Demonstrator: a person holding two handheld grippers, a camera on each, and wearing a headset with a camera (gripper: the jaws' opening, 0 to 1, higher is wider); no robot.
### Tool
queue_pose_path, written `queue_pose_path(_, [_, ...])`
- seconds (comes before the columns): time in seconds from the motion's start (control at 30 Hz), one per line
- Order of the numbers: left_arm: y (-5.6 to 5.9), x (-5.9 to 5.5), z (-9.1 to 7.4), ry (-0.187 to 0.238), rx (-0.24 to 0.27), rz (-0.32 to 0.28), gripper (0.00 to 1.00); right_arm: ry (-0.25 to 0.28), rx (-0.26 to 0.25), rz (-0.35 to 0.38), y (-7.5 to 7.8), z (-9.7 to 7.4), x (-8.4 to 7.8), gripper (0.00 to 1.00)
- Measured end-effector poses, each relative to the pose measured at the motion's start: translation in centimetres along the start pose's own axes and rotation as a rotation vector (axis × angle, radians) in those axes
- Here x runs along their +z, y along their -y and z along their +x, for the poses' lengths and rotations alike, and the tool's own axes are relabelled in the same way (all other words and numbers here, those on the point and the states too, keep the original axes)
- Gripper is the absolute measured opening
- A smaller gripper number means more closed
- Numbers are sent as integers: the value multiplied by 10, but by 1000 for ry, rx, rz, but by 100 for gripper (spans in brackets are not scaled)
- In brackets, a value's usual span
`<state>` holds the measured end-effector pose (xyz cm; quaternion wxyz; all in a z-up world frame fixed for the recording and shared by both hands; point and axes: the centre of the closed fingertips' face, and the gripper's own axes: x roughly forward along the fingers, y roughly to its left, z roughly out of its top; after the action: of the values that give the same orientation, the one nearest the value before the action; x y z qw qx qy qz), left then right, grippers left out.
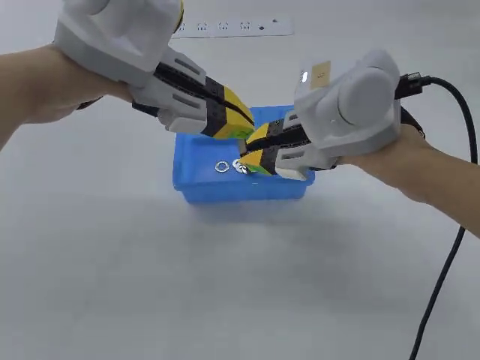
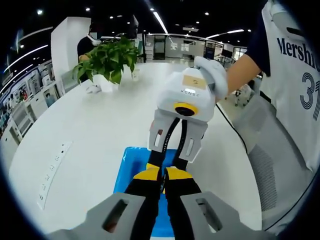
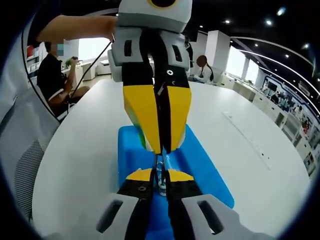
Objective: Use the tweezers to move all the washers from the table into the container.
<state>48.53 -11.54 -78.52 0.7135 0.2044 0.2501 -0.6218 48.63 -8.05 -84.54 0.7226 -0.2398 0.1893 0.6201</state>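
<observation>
A blue container sits mid-table with a silver washer on its floor. My right gripper reaches in from the right, over the container, and is shut on thin silver tweezers. The tweezers' tips hang low inside the container next to the washer; whether they hold a washer I cannot tell. My left gripper comes in from the upper left, its yellow jaws pressed together just above the right one. The two grippers point at each other, the left gripper nearly touching the tweezers.
A white power strip lies at the table's far edge. A black cable trails from my right gripper down the right side. White tabletop lies bare all around the container.
</observation>
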Motion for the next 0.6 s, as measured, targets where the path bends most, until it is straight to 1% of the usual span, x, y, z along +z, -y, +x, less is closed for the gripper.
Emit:
queue_pose_path(0.03, [1,2,-1,-1,-1,1,6,2,-2,5,0,0,0,11])
queue_pose_path(0.1, [1,1,-1,-4,2,7,6,9,0,28,-1,0,0,11])
queue_pose_path(0.23, [3,4,-3,-3,5,18,6,12,-6,38,-1,-2,1,13])
queue_pose_path(0.27, [3,6,-4,0,7,23,6,13,-9,39,-1,-2,2,13])
queue_pose_path(0.3, [5,11,-7,5,14,35,6,13,-11,38,-1,-3,3,13])
queue_pose_path(0.33, [6,14,-9,12,15,33,6,13,-14,36,-1,-4,3,13])
queue_pose_path(0.4, [7,18,-12,18,23,41,6,22,-20,24,-1,-8,8,12])
queue_pose_path(0.5, [9,22,-16,26,30,42,6,30,-26,21,-1,-10,9,12])
queue_pose_path(0.6, [14,28,-22,30,36,57,6,39,-35,21,-3,-17,16,11])
